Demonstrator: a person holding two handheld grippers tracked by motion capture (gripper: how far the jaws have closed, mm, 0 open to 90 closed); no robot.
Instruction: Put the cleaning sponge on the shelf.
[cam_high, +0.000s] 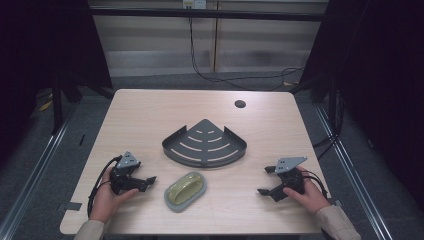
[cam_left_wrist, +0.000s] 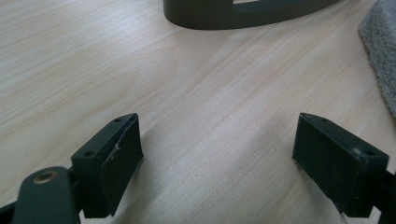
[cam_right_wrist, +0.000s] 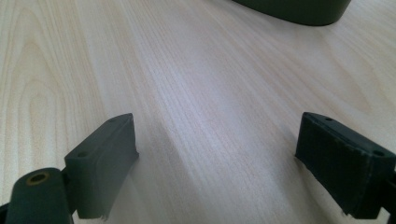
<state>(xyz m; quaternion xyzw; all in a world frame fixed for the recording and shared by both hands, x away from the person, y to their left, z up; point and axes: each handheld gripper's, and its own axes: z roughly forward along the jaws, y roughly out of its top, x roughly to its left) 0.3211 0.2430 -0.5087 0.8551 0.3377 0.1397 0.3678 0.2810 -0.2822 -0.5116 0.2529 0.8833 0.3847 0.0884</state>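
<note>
Nothing is picked up yet. The left claw (cam_high: 146, 182) and right claw (cam_high: 266, 181) both rest wide and empty on the counter (cam_high: 140, 115). The soap dish (cam_high: 185, 190) lies between them at six o'clock, just below the dark corner rack (cam_high: 204, 144), so any placing seems still ahead.

The light wooden table (cam_high: 150, 115) has 1 dark round hole (cam_high: 240, 104); black cables (cam_high: 215, 75) lie behind on grey floor (cam_high: 45, 165).

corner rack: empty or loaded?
Empty. The dark corner rack shows its bare slotted floor; the soap dish with yellow soap sits apart in front of it.
</note>
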